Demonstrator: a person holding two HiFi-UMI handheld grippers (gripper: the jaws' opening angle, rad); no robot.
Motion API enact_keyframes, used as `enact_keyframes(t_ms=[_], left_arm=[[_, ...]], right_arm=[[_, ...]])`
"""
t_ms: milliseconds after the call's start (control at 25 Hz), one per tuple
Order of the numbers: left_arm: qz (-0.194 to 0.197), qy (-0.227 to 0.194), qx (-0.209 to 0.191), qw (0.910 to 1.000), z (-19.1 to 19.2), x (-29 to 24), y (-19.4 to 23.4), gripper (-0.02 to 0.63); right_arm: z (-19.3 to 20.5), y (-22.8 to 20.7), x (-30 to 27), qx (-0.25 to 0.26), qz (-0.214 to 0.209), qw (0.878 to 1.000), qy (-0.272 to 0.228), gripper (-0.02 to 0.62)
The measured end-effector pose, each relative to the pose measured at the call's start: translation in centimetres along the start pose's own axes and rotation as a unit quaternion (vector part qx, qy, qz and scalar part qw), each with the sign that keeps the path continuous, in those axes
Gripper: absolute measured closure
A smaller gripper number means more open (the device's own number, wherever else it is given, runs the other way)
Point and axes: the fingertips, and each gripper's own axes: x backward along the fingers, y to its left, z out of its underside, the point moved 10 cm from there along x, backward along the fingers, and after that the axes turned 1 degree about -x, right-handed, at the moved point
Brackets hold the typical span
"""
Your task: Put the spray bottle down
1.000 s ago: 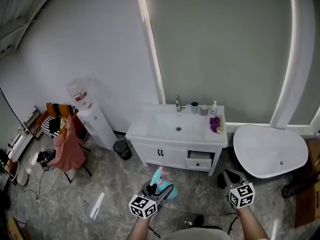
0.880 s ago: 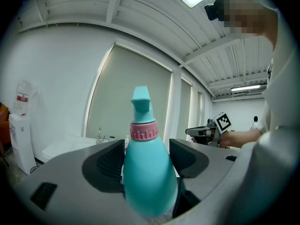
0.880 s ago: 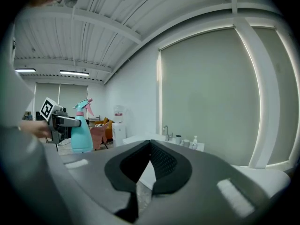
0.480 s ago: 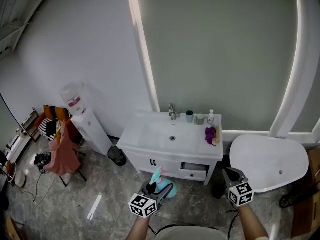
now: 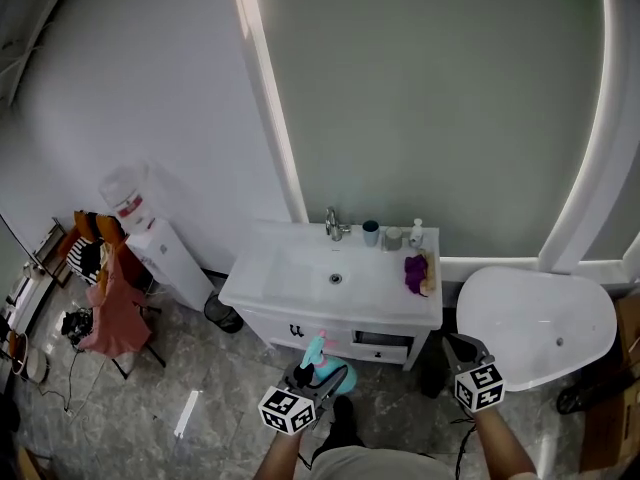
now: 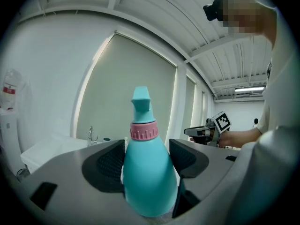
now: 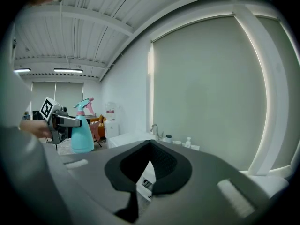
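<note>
A teal spray bottle (image 5: 321, 366) with a pink collar stands upright between the jaws of my left gripper (image 5: 316, 376), which is shut on its body. In the left gripper view the bottle (image 6: 147, 177) fills the gap between the two dark pads (image 6: 111, 162). It hangs in the air just in front of the white vanity (image 5: 268, 284). My right gripper (image 5: 453, 342) is held out to the right of it, shut with nothing in it, its pads meeting at the tips (image 7: 150, 143). From the right gripper view the bottle (image 7: 82, 134) shows at the left.
The vanity carries a faucet (image 5: 333, 224), two cups (image 5: 372, 232), a small soap bottle (image 5: 415, 232) and a purple cloth (image 5: 413, 270). A white bathtub (image 5: 535, 318) lies to the right. A water dispenser (image 5: 150, 240), a bin (image 5: 221, 313) and a chair with clothes (image 5: 100, 303) stand left.
Both grippers have been carried forward toward the vanity, which now lies closer beneath them. The bottle stays held in the left gripper; the right stays shut.
</note>
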Motion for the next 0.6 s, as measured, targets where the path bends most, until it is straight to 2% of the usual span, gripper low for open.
enact_keyframes(t_ms=[360,600], left_arm=[[0.039,0.008,-0.021,0.999,-2.6,-6.8,7.9,0.304],[0.066,0.013,-0.021,0.9975,-4.5,-10.9,14.1,0.304]], right_arm=[[-1.4,-1.9,-7.6,-0.008,0.031,0.999,-0.008,0.584],[-2.9,-2.1,-13.4,-0.013,0.053,0.999,-0.005,0.584]])
